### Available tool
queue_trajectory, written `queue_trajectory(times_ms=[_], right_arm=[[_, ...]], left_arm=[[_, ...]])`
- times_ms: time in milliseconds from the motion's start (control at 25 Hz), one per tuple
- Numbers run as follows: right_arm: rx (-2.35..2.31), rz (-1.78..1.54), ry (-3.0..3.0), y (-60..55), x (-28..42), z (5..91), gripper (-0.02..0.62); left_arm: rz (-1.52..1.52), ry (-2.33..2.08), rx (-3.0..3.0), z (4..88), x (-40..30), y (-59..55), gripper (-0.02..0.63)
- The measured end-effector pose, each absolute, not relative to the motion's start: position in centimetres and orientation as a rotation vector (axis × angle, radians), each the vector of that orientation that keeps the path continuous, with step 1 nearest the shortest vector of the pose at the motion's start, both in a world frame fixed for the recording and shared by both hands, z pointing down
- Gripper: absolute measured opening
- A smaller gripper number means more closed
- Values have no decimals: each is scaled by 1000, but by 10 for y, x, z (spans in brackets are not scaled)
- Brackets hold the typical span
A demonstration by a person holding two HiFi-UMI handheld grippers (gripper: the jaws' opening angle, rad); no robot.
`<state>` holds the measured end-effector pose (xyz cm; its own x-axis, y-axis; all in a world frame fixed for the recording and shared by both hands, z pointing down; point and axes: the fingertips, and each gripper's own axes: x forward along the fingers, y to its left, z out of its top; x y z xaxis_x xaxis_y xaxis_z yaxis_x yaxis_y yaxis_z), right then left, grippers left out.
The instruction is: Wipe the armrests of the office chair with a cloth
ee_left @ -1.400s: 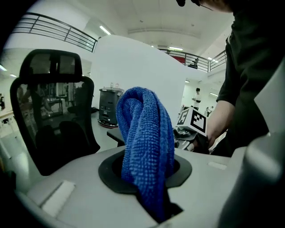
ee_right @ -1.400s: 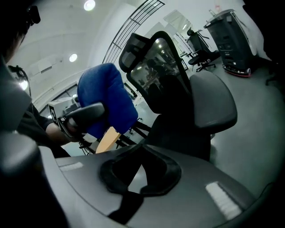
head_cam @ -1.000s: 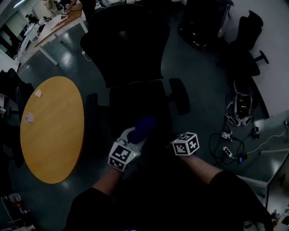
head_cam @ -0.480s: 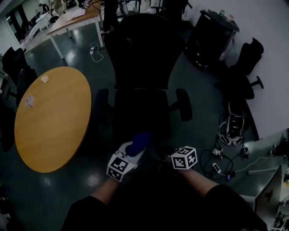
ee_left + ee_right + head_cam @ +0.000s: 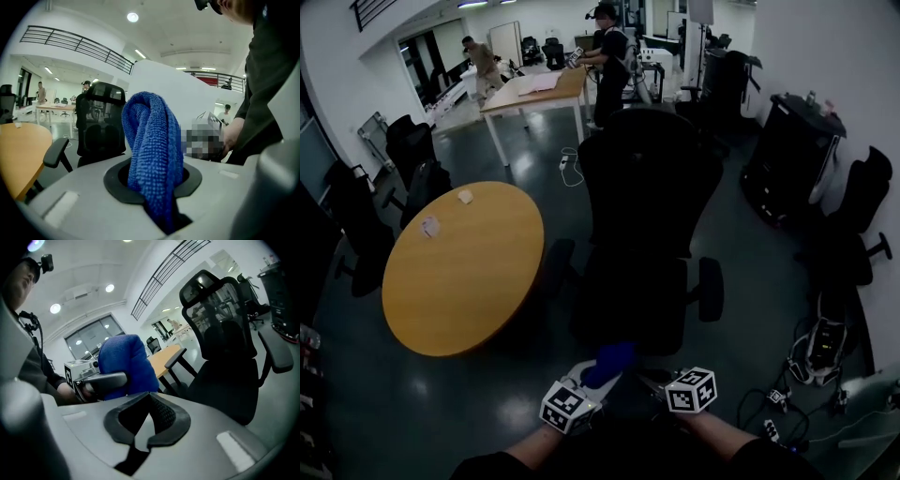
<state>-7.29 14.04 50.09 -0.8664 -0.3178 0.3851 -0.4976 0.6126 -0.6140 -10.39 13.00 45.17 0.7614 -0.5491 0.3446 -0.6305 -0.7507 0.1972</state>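
A dark glossy floor (image 5: 516, 384) spreads under everything, and on it, left of centre in the head view, stands a round wooden counter (image 5: 459, 272). Just right of the counter is the black office chair (image 5: 642, 234), its tall back on the far side and its seat turned toward the person. Its two armrests, one (image 5: 560, 258) next to the counter and the other (image 5: 710, 289) on the open side, stick out bare on either side of the seat, and nothing touches them. A dark cabinet (image 5: 787, 159) stands against the right wall. Low in the head view both tools are held side by side, just short of the seat's front edge. The left tool (image 5: 153, 180) pinches a blue cloth (image 5: 150, 136), which stands up in a thick fold between its jaws, clear of the chair. The right tool (image 5: 149, 397) has its jaws pressed together with nothing between them, just beside the cloth. Two small pale items (image 5: 429, 226) lie on the far part of the counter, too small to tell what they are
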Motion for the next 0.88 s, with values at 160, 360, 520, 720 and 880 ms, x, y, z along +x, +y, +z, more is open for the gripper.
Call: queue_trajectory(times_ms=[160, 360, 520, 720, 880], right_arm=[[581, 1021, -2680, 162, -57, 487, 5], [614, 977, -2742, 163, -19, 473, 5], [739, 971, -2734, 158, 10, 465, 5], [881, 844, -2749, 159, 10, 441, 4], [972, 779, -2782, 161, -13, 420, 5]], left_arm=[[356, -1036, 2588, 436, -88, 152, 109], [307, -1142, 2547, 411, -76, 153, 109], [286, -1113, 2557, 402, -67, 156, 109], [246, -1020, 2601, 397, -64, 166, 109], [226, -957, 2668, 385, -80, 169, 109]])
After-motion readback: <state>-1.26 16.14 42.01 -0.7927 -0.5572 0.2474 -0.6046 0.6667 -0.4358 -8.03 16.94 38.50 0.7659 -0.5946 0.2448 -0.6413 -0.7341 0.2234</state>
